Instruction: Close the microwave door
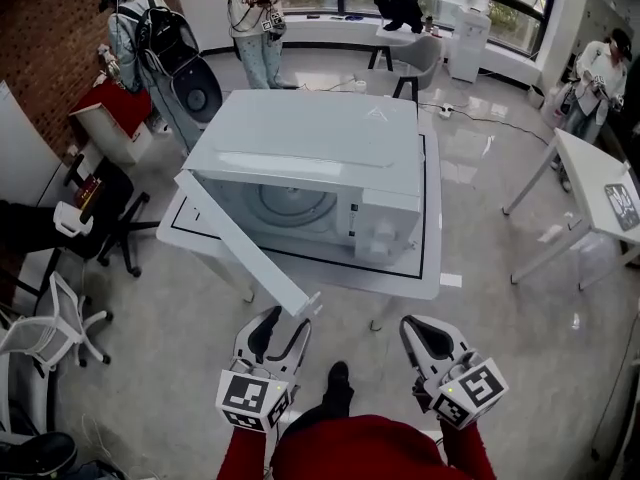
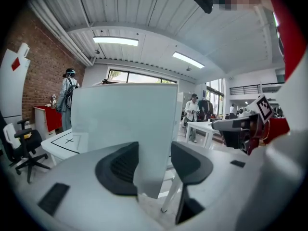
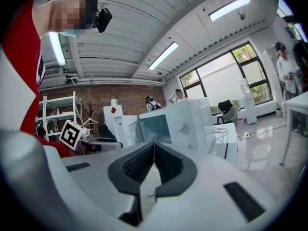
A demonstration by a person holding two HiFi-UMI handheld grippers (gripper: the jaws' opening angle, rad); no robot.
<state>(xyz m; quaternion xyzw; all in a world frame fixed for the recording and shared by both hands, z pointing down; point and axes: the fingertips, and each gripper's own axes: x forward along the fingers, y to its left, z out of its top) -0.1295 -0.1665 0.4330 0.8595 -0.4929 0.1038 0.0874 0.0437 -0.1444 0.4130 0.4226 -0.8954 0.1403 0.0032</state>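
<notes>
Door (image 1: 245,258) hangs wide open off microwave (image 1: 320,158), its free edge between the spread jaws of my left gripper (image 1: 285,321), unpinched. Right gripper (image 1: 424,330) is pressed together, empty. Closing barely begun; next, I'd say, push the edge ahead and rightward.

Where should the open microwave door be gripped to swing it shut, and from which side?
The microwave door by its free edge, farthest from the hinge, from the person's side: the thin upright panel juts that way, between the left gripper's open jaws.
</notes>
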